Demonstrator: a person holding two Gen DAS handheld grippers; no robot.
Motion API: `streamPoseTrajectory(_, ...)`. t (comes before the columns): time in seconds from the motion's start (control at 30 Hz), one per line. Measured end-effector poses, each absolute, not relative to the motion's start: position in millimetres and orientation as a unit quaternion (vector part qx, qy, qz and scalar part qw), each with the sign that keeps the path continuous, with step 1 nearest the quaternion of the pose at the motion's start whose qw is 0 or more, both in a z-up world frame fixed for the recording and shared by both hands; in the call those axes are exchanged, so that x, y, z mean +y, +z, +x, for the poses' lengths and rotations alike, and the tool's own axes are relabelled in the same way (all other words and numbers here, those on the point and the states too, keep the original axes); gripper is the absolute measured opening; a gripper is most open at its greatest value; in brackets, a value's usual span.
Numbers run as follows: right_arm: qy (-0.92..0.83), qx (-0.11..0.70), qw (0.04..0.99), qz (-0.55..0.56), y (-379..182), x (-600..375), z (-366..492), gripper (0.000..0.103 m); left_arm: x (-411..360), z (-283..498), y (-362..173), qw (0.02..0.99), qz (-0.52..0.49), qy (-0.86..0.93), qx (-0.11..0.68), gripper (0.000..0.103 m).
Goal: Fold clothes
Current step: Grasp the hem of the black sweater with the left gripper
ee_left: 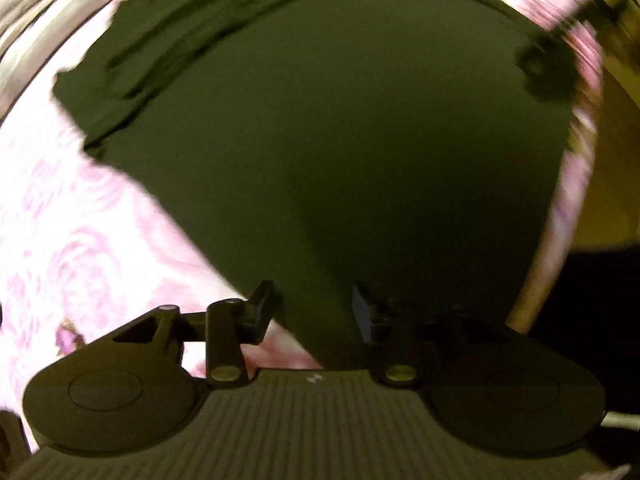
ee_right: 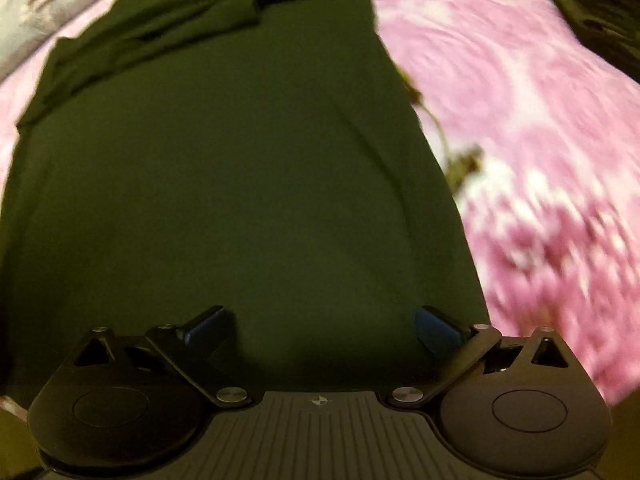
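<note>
Your left gripper [ee_left: 312,308]: jaws parted, empty | your right gripper [ee_right: 322,330]: wide apart | dark olive-green cotton T-shirt [ee_right: 240,168] flat on pink floral bedsheet [ee_right: 520,100], long axis near-to-far, collar far | only the right view shows its pale collar label.

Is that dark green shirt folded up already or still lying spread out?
Mostly spread: the shirt lies flat across the pink floral cover, only its far end rumpled.

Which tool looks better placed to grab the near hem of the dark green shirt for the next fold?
Probably the right tool: it is open wide with dark green cotton shirt spanning its gap. The left tool straddles the shirt's edge over the pink floral bedsheet.
</note>
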State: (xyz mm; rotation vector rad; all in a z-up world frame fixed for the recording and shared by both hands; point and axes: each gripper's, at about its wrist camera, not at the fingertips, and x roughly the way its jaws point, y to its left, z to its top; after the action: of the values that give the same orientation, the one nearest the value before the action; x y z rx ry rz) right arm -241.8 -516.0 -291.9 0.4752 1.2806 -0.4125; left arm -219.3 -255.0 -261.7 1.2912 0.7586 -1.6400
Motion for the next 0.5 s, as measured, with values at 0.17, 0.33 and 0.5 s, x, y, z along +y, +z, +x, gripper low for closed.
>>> streamPoseTrajectory(0.17, -0.218, 0.55, 0.773, 0.228, -269, -466, -282, 0.103, -188, -248, -260, 0.406, 0.539, -0.702, 0.226, 0.043)
streamPoseTrajectory(0.33, -0.199, 0.55, 0.786, 0.201, -257, -414, -303, 0.102, -143, -270, -275, 0.383, 0.57, -0.711, 0.153, 0.043)
streamPoseTrajectory(0.5, -0.186, 0.557, 0.789, 0.178, -256, -409, -310, 0.103, -132, -288, -297, 0.384, 0.592, -0.702, 0.094, 0.042)
